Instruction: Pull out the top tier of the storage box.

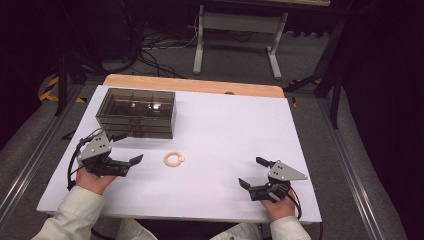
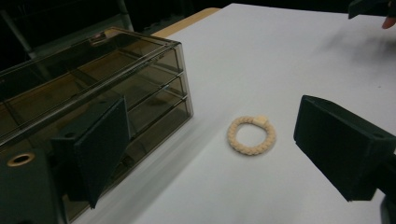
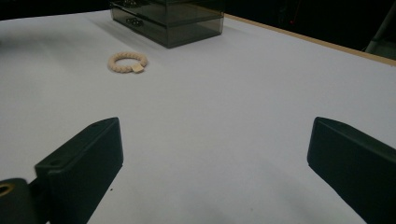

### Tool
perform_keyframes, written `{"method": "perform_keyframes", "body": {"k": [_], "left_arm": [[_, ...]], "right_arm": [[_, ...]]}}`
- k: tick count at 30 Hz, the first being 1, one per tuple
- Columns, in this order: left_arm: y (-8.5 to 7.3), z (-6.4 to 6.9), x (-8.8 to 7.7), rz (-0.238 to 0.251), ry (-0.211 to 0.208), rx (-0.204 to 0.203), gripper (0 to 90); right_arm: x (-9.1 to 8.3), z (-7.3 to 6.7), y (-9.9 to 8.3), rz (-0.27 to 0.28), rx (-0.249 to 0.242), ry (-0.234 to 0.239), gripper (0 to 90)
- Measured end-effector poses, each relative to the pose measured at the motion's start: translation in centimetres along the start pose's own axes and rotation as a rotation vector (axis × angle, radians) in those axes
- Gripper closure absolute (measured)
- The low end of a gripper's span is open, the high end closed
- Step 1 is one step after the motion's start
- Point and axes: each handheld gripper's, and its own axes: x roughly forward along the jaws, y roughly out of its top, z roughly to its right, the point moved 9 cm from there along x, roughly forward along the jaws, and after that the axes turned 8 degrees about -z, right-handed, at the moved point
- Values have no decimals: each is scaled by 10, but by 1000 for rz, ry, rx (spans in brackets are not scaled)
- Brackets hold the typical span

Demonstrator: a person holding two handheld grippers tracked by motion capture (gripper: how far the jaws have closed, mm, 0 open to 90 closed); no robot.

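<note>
Braided cream ring (image 1: 174,159) lies flat on the white table (image 1: 225,125), a small square tag on its rim; it sits just ahead of the left gripper (image 1: 128,148), between the lines of its two jaws and a little toward the one away from the box, as the left gripper view shows (image 2: 251,135). Smoky plastic drawer box (image 1: 136,113) stands just beside that gripper's other jaw, drawers shut as far as can be told. Likely step: pick up the ring with the left gripper. To do it well, move forward and low so the jaws straddle one side of the braid, not the whole loop; pinch across the cord, away from the tag, since a soft ring will likely squash or roll if caught only at its outer edge. Keep the box-side jaw off the drawer fronts while closing in. Left gripper's jaws stand wide apart, nothing between them; the hand grips it from behind, tilted down toward the table, grey plate up. Right gripper (image 1: 250,172) rests well away from the ring, toward the person's edge of the table, jaws also spread wide with nothing held, aimed across the table with the ring (image 3: 128,62) and box (image 3: 168,18) far ahead on its left-jaw side. Both forearms come in low, sleeves at the table edge.
</note>
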Motion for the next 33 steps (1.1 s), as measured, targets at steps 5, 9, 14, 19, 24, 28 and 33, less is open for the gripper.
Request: {"method": "perform_keyframes", "body": {"k": [5, 9, 14, 19, 24, 28, 33], "left_arm": [[-1, -3, 3, -11, -15, -1, 139], [1, -2, 4, -23, -6, 41, 139], [-1, 0, 5, -59, 22, 104, 187], [0, -1, 2, -80, 94, 209, 202], [0, -2, 0, -91, 149, 301, 213], [1, -5, -1, -98, 180, 340, 223], [1, -7, -1, -115, 248, 393, 223]], "right_arm": [[0, 0, 0, 1, 0, 5, 40], [0, -1, 0, -2, -4, 7, 40], [2, -4, 0, -13, -22, 5, 41], [2, -4, 0, -9, -19, 11, 41], [2, -4, 0, -8, -20, 12, 43], [1, -5, 0, -8, -17, 13, 45], [1, -4, 0, -6, -17, 11, 48]]}}
